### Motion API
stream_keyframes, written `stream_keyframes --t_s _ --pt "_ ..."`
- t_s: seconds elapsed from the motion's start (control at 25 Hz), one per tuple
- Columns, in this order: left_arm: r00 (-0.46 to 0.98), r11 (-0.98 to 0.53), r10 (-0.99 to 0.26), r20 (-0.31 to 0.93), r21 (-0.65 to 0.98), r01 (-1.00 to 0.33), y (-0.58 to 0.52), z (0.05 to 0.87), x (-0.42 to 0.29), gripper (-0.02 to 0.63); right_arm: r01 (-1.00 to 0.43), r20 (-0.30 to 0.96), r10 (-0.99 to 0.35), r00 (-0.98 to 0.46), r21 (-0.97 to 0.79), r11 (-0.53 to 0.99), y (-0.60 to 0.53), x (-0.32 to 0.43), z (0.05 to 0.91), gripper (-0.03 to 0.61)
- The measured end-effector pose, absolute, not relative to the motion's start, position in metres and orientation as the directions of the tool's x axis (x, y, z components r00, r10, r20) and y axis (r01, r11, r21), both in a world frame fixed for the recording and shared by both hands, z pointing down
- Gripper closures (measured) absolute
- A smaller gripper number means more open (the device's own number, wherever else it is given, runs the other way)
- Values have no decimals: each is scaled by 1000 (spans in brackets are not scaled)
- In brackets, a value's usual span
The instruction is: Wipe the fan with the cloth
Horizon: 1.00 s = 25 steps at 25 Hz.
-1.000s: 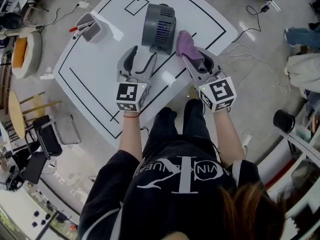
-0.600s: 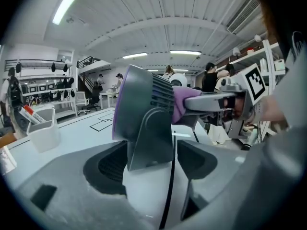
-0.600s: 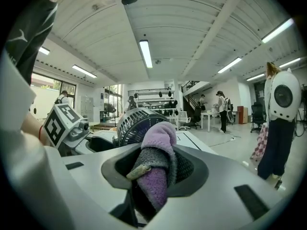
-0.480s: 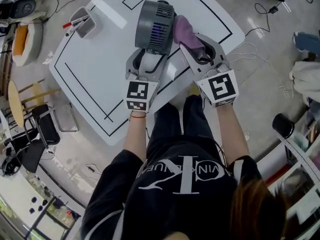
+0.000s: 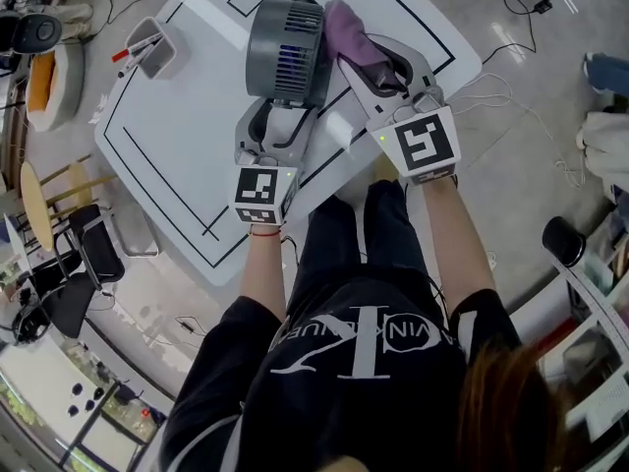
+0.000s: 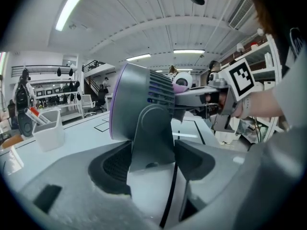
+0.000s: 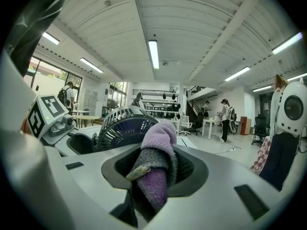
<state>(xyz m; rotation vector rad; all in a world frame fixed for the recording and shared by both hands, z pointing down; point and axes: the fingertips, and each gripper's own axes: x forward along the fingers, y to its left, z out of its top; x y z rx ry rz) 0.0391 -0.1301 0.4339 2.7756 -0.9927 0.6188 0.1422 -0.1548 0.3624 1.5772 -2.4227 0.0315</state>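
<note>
A dark grey fan [image 5: 285,47] stands on the white table [image 5: 167,155]. My left gripper [image 5: 277,116] straddles the fan's stand [image 6: 152,138]; its jaws are closing, and both pads lie against the stand's sides. In the left gripper view the fan's housing [image 6: 139,104] rises just beyond the left gripper [image 6: 151,163]. My right gripper [image 5: 366,55] is shut on a purple cloth [image 5: 346,29], which rests against the fan's right side. In the right gripper view the cloth [image 7: 156,176] bulges out between the jaws of the right gripper [image 7: 153,172], with the fan's grille [image 7: 120,126] close behind it on the left.
A grey pen holder [image 5: 157,47] with markers stands at the table's far left, also seen as a cup [image 6: 48,128] in the left gripper view. Black lines mark the tabletop. Cables [image 5: 511,62] lie on the floor to the right; a chair [image 5: 93,254] stands at the left.
My left gripper has gone forward from the bare table to the fan's stand and now holds it. My right gripper has carried the cloth leftward against the fan.
</note>
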Motion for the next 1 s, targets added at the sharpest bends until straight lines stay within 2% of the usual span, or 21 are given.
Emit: stream_keyframes --t_s 0.16,0.52,1.0 --pt "702 -777 -578 417 -19 -629 -130 435 39 328 -916 229 -896 -381 35 399 -168 140 381 437" --pt "706 -781 -575 413 -19 -624 -131 436 39 328 -900 332 -840 -429 -81 427 -166 118 432 439" --pt "708 -782 -571 416 -12 -623 -131 436 39 331 -860 362 -781 -509 -266 436 -131 96 426 440"
